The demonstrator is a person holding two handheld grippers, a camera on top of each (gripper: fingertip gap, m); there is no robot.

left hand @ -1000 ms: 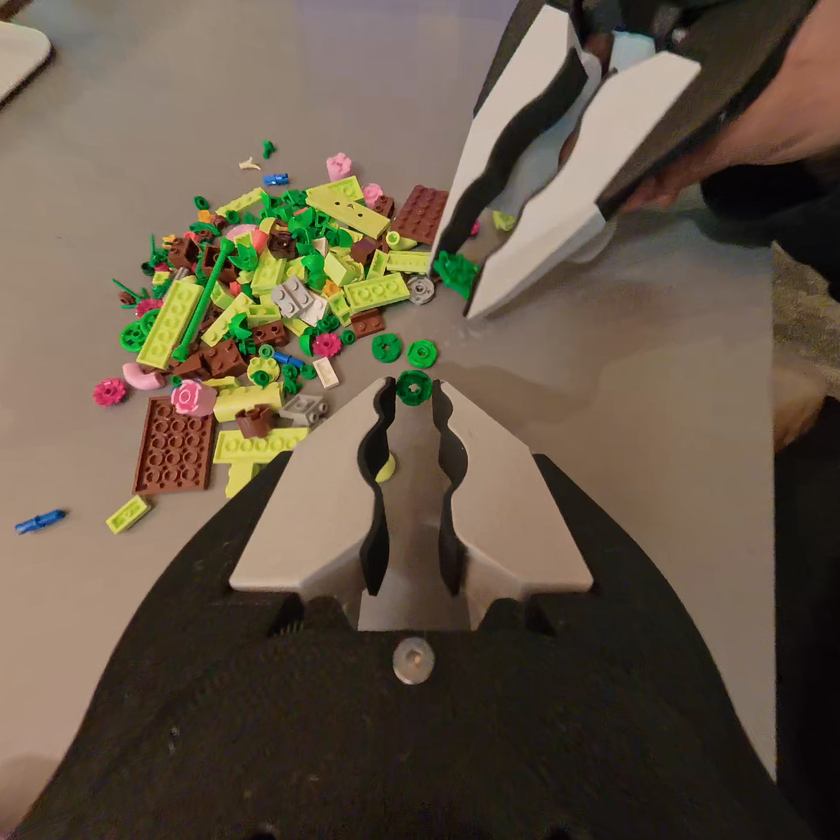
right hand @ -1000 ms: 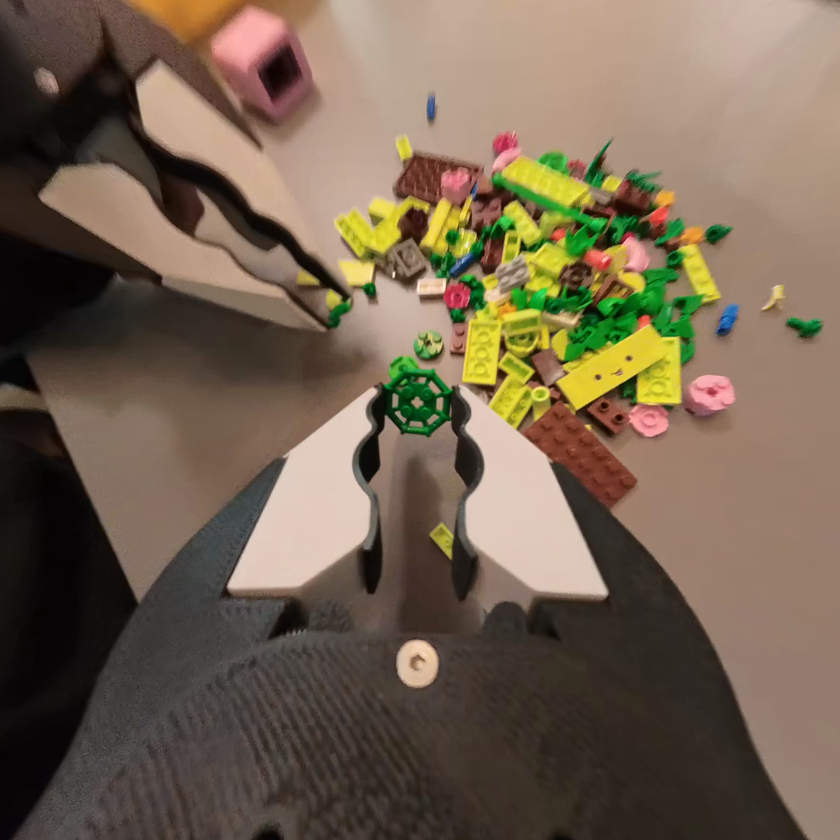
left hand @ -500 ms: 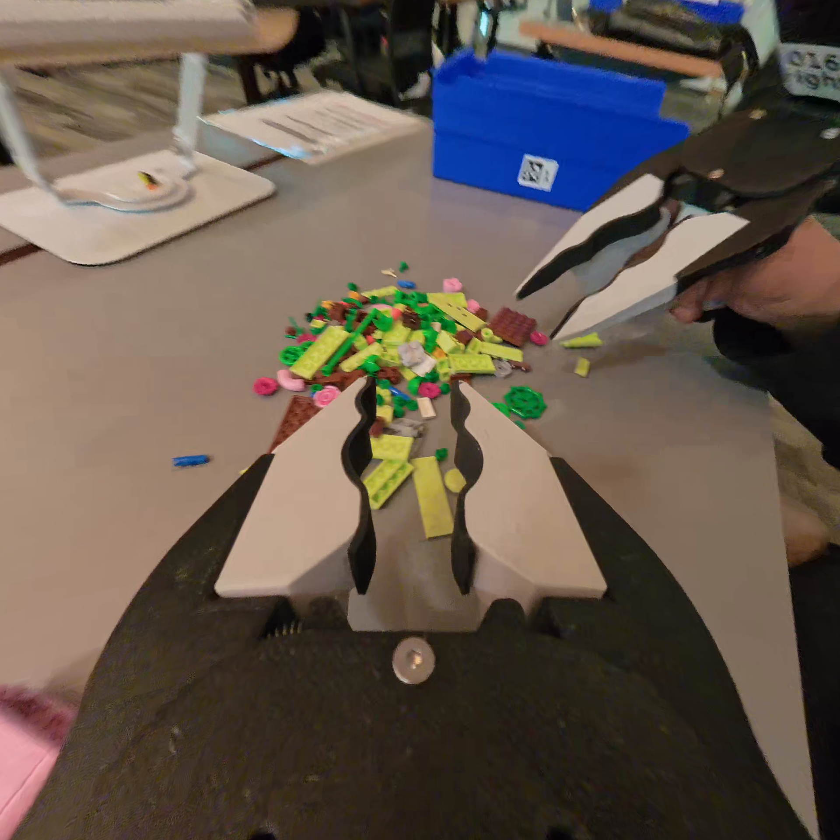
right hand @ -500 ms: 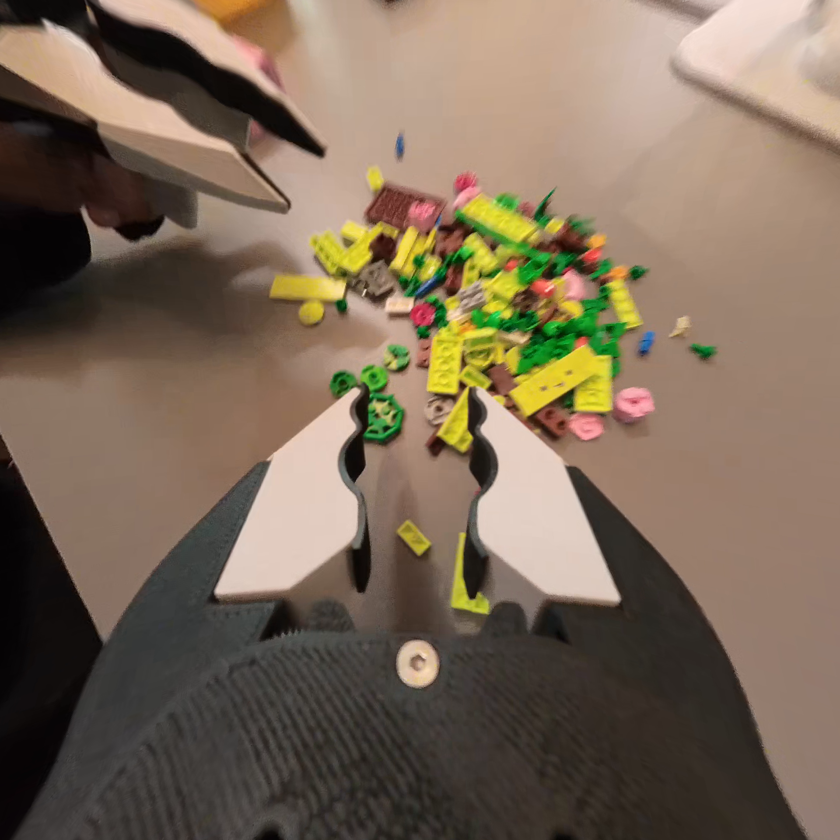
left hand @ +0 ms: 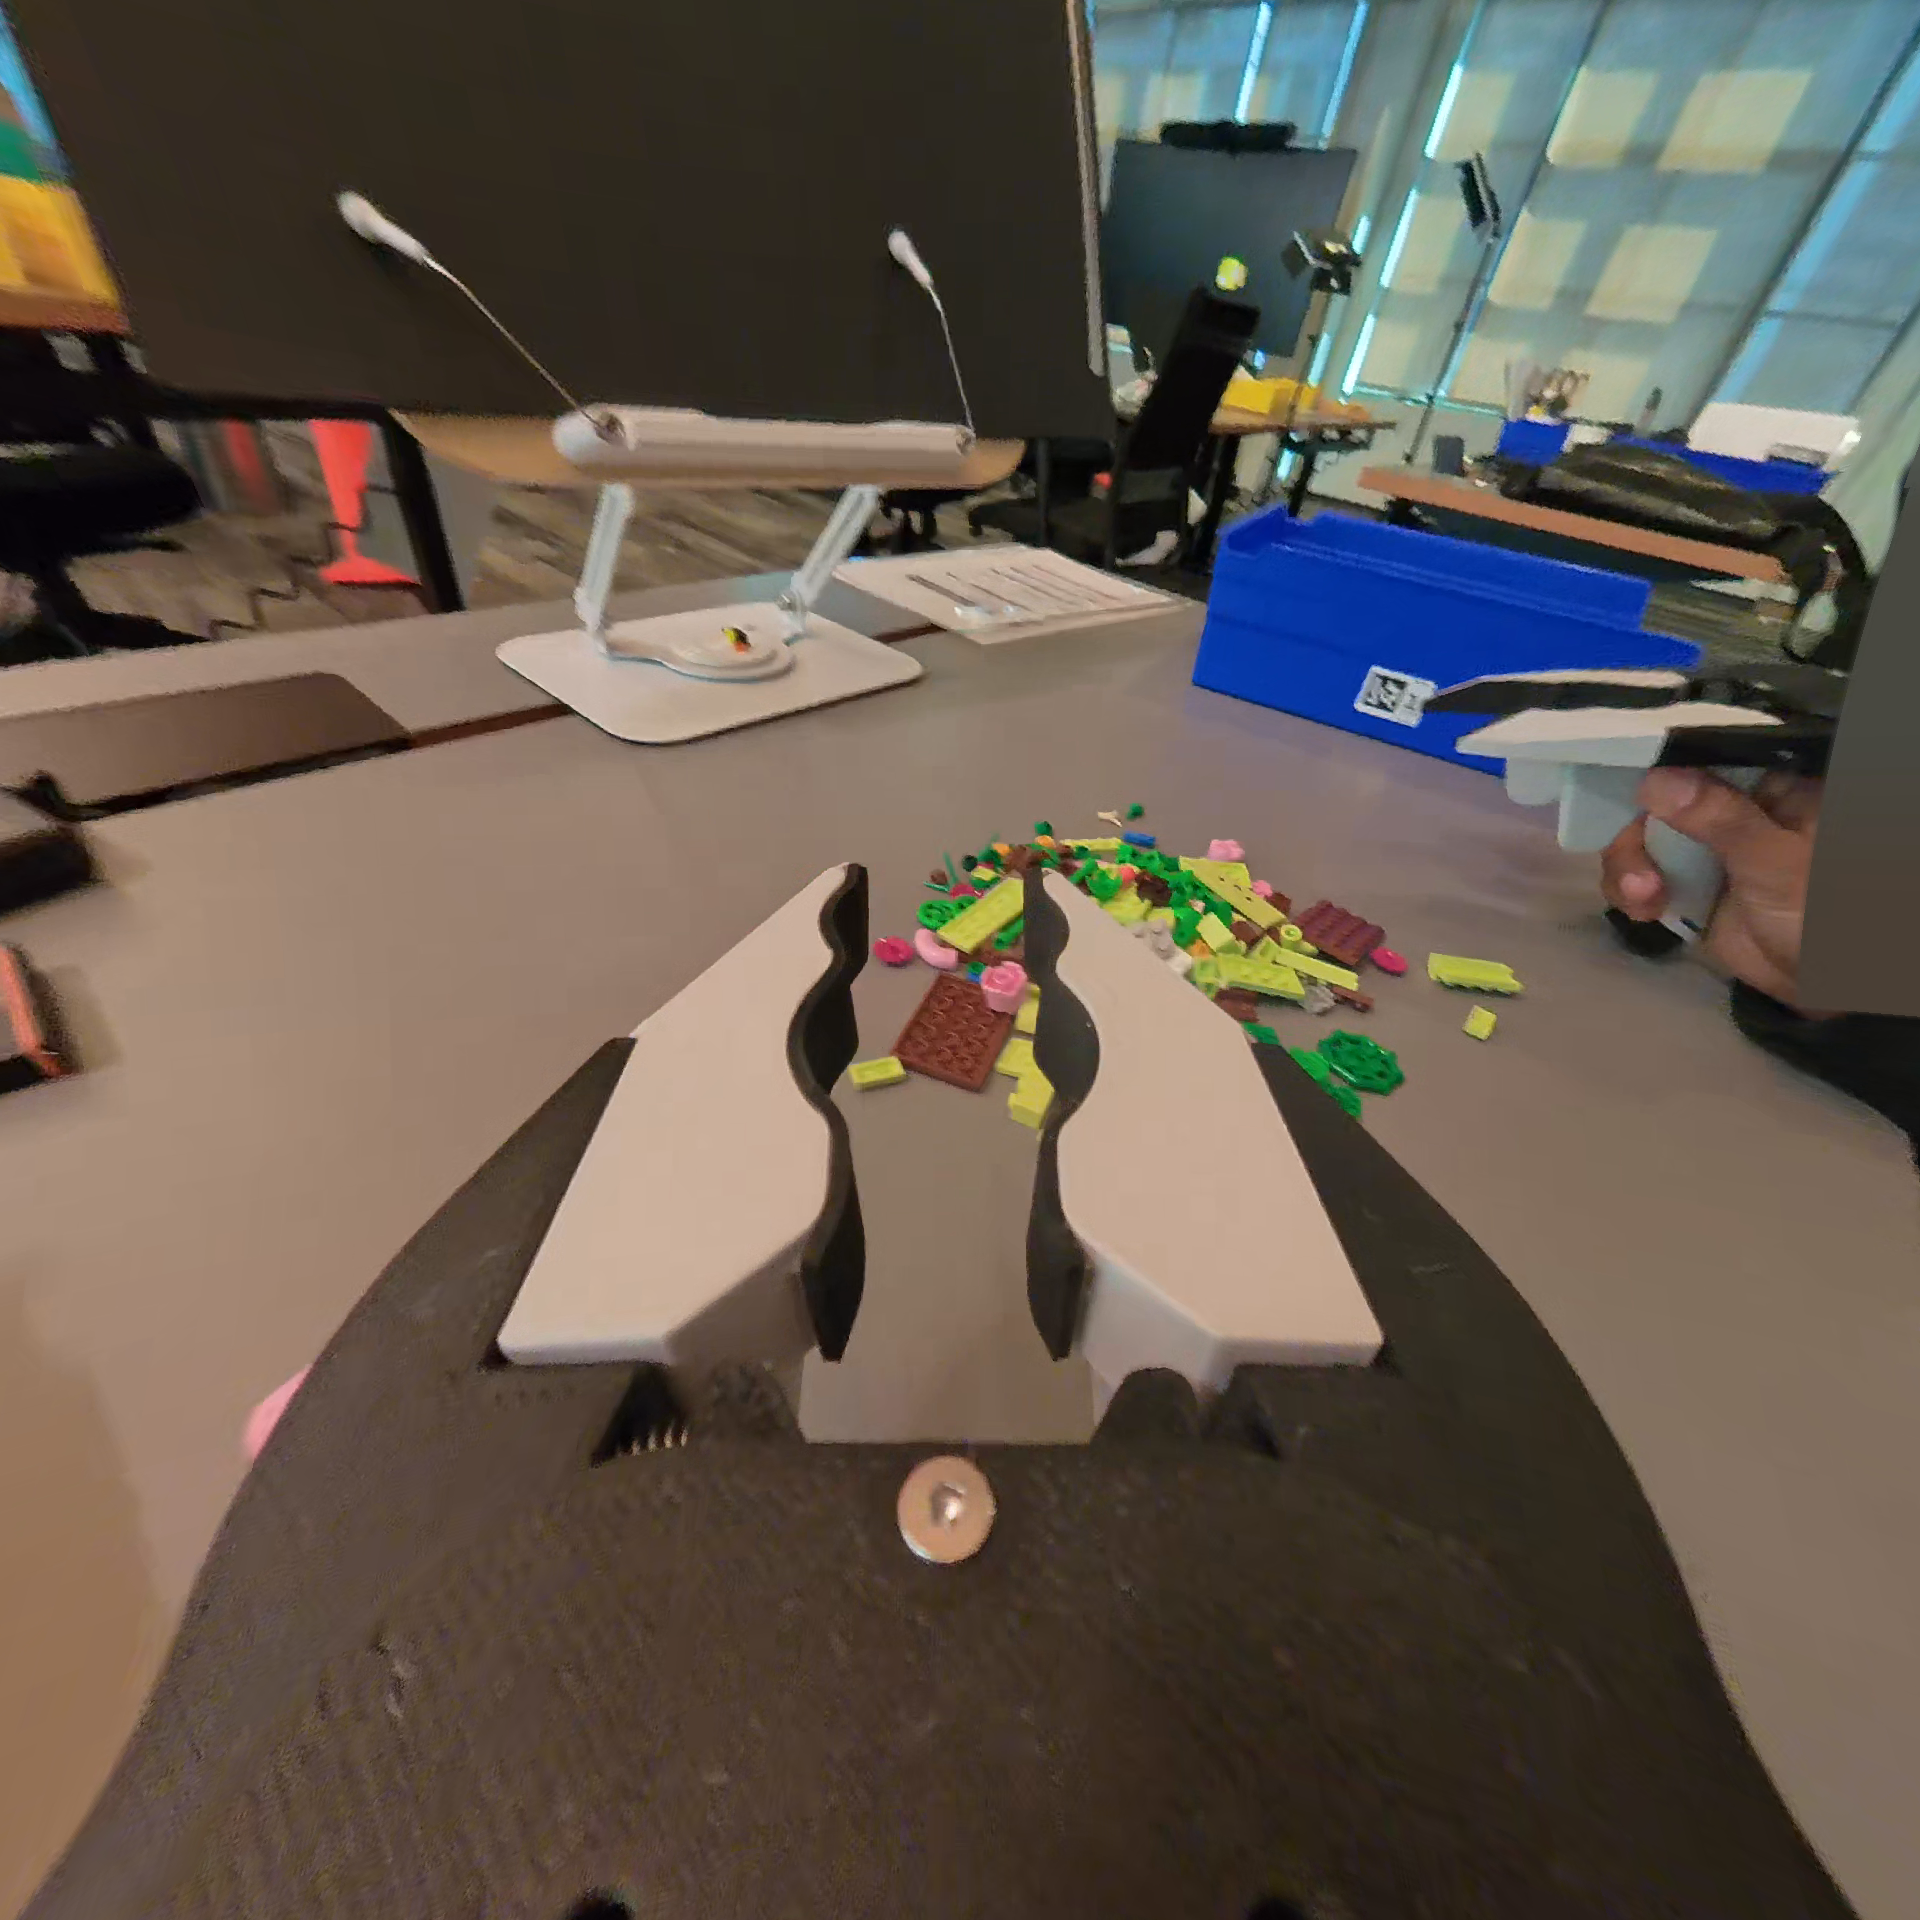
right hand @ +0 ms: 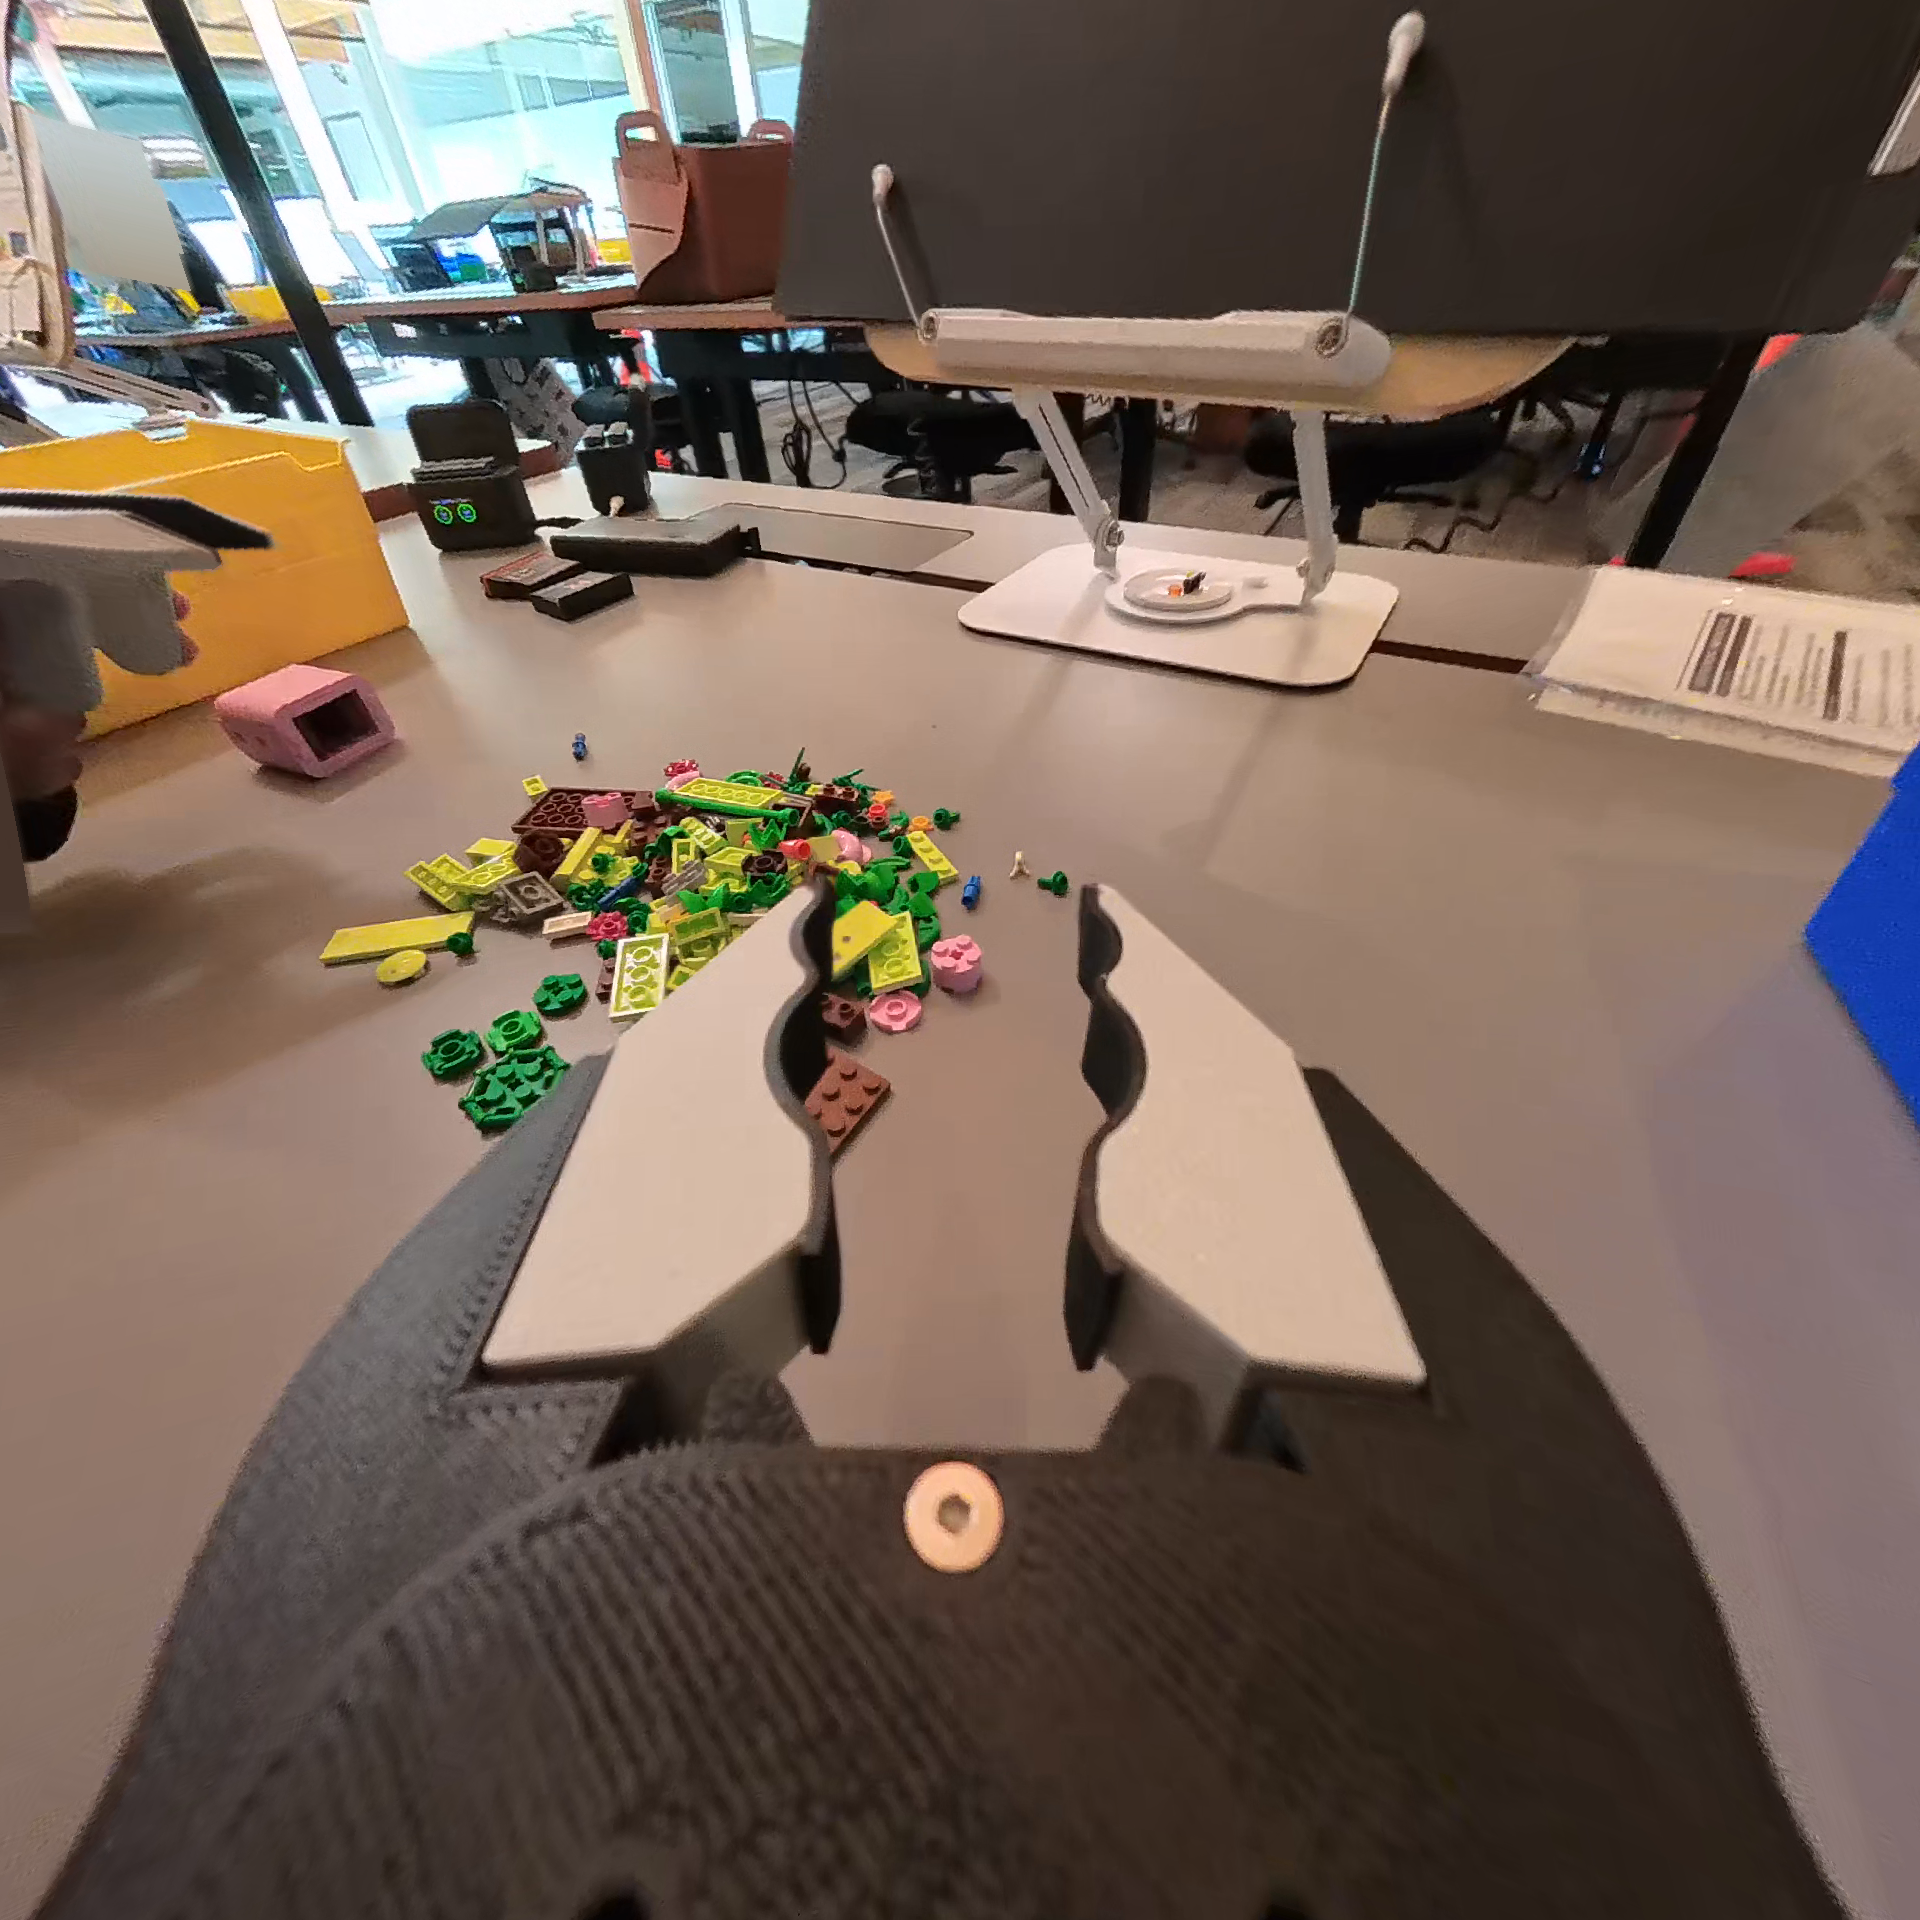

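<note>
A pile of small toy bricks (left hand: pixel 1122 935), lime, green, brown and pink, lies on the grey table (left hand: pixel 416 935). My left gripper (left hand: pixel 945 883) is open and empty, raised above the table just short of the pile. A brown plate (left hand: pixel 956 1029) shows between its fingers. My right gripper (right hand: pixel 956 899) is open and empty, raised over the pile's (right hand: pixel 707 883) near right edge. A green web-shaped round piece (right hand: pixel 514 1081) lies loose beside small green rounds, left of the right gripper. It also shows in the left wrist view (left hand: pixel 1359 1062). Each gripper shows in the other's view (left hand: pixel 1558 717) (right hand: pixel 125 540).
A white stand (left hand: pixel 707 665) holding a dark board stands behind the pile. A blue bin (left hand: pixel 1434 623) is at the right, a yellow bin (right hand: pixel 239 551) and a pink hollow block (right hand: pixel 307 717) at the left. Papers (right hand: pixel 1745 665) and dark boxes (right hand: pixel 561 582) lie at the back. There is about 30 cm between the tips of the two grippers.
Both grippers have lifted and drawn back from the pile. The right gripper has let go of the green web piece, which now lies on the table. Both jaws have opened wider.
</note>
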